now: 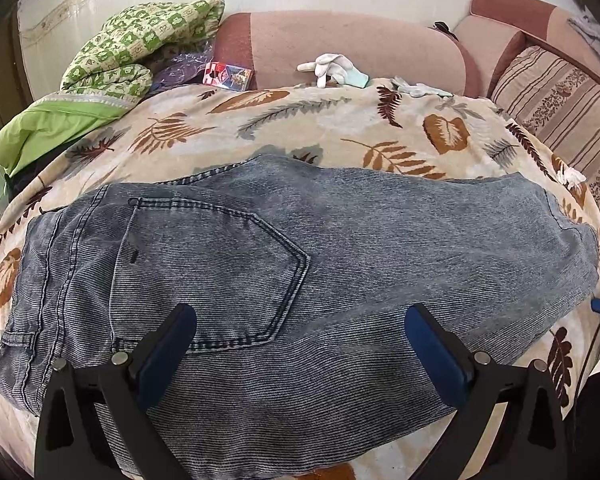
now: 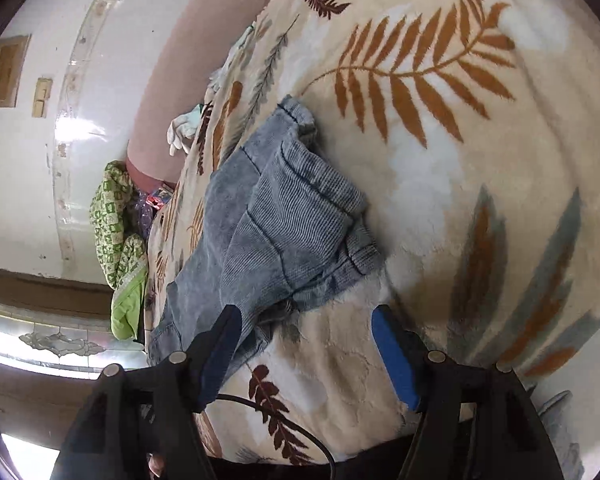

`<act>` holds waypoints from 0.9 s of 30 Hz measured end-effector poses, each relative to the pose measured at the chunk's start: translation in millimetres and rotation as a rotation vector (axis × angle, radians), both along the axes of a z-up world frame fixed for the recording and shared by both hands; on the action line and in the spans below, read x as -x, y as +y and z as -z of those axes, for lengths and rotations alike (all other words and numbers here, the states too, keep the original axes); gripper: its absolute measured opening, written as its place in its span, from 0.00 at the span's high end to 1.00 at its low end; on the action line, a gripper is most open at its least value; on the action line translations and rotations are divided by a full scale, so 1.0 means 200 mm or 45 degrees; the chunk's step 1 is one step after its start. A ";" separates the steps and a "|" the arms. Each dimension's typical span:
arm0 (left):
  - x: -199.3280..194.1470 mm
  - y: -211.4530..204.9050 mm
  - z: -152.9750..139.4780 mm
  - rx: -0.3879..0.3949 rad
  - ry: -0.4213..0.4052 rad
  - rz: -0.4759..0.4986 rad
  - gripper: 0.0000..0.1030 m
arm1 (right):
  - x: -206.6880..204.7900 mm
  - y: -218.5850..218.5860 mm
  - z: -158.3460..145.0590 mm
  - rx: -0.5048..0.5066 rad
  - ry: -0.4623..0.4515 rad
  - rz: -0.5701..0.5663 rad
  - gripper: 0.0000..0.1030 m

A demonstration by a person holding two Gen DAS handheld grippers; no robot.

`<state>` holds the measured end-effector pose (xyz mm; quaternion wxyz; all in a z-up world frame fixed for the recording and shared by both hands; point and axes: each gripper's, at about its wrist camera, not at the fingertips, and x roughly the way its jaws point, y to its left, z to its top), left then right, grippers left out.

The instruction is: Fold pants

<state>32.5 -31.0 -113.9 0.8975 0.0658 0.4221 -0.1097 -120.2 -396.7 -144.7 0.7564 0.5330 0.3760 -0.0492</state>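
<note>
Grey-blue jeans (image 1: pixel 300 264) lie folded lengthwise on a leaf-print blanket (image 1: pixel 284 124), waistband at the left, back pocket up, leg ends at the right. My left gripper (image 1: pixel 300 312) is open and empty, hovering over the seat of the jeans. In the right wrist view the cuff end of the jeans (image 2: pixel 284 216) lies bunched on the blanket (image 2: pixel 460 200). My right gripper (image 2: pixel 306 312) is open and empty, its fingertips just short of the cuffs, left finger over the denim edge.
A green patterned quilt (image 1: pixel 140 48) is piled at the back left. White gloves (image 1: pixel 332 68) and a small colourful box (image 1: pixel 228 74) lie by the pink sofa cushions (image 1: pixel 340 48). A striped cushion (image 1: pixel 560 112) is at the right. A black cable (image 2: pixel 284 416) crosses the blanket near me.
</note>
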 end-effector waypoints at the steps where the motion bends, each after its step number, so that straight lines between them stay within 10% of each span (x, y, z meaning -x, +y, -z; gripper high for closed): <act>1: 0.00 0.00 0.00 0.000 -0.003 0.000 0.00 | -0.02 -0.01 0.01 -0.008 -0.006 0.020 0.30; 10: 0.00 0.02 -0.03 0.028 -0.010 -0.012 0.00 | -0.14 -0.09 0.00 0.008 -0.025 0.233 0.25; 15: -0.01 0.04 -0.05 0.045 -0.009 -0.021 0.00 | -0.19 -0.06 -0.06 0.149 0.017 0.198 0.70; 27: -0.05 0.17 -0.11 0.114 0.006 -0.123 0.00 | -0.32 0.25 -0.44 0.468 -0.093 0.021 0.78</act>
